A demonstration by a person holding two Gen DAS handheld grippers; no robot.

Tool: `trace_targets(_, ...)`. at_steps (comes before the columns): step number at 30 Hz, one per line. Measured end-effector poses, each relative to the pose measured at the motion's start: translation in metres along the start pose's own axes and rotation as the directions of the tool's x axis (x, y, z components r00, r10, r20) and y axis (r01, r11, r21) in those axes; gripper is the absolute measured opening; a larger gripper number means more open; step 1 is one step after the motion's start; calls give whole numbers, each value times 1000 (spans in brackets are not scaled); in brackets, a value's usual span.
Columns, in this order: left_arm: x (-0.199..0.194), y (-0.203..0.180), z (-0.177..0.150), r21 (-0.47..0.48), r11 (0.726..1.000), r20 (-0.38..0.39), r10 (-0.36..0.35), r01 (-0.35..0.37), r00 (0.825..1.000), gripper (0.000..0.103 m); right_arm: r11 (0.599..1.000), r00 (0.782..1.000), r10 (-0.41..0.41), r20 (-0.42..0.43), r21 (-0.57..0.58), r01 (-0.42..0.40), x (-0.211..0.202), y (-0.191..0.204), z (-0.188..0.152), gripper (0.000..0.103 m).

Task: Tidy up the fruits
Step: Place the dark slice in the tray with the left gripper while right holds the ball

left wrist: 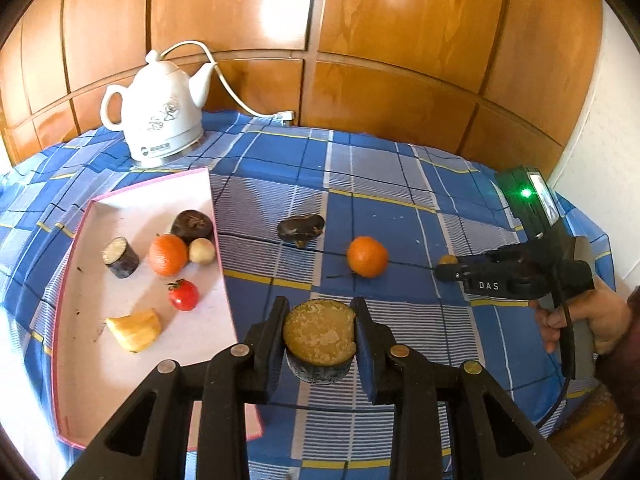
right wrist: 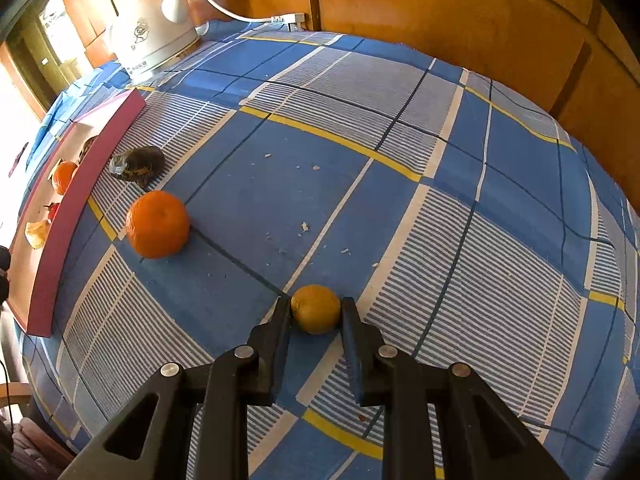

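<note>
My left gripper [left wrist: 319, 320] is shut on a dark-skinned cut fruit piece [left wrist: 319, 338] with a yellow cut face, held above the cloth just right of the pink-rimmed tray [left wrist: 120, 360]. The tray holds several fruits: an orange [left wrist: 168, 254], a tomato [left wrist: 183, 295], a banana piece [left wrist: 135, 329], a dark cut piece [left wrist: 120, 257]. My right gripper [right wrist: 315, 308] is shut on a small yellow-orange citrus [right wrist: 315, 308] resting on the cloth; it also shows in the left wrist view [left wrist: 448, 262]. An orange [right wrist: 157, 224] and a dark fruit [right wrist: 137, 166] lie loose on the cloth.
A white electric kettle [left wrist: 160, 116] with its cord stands at the back left of the table. The blue checked cloth [right wrist: 400, 200] covers the table. Wooden wall panels [left wrist: 360, 40] stand behind. The table edge drops off at the right.
</note>
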State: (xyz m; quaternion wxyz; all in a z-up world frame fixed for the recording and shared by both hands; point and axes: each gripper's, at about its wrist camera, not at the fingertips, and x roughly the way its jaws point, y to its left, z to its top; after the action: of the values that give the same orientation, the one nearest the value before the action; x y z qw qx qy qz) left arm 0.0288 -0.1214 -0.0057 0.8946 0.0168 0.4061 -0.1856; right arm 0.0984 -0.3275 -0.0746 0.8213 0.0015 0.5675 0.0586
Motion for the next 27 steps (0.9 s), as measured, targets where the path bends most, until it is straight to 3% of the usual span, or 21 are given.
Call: trace_targets(27,-8,53,-2,-91,990,4,109,-108,994,31,999,1000,-23,18,-28,24,-2,3,-1,25)
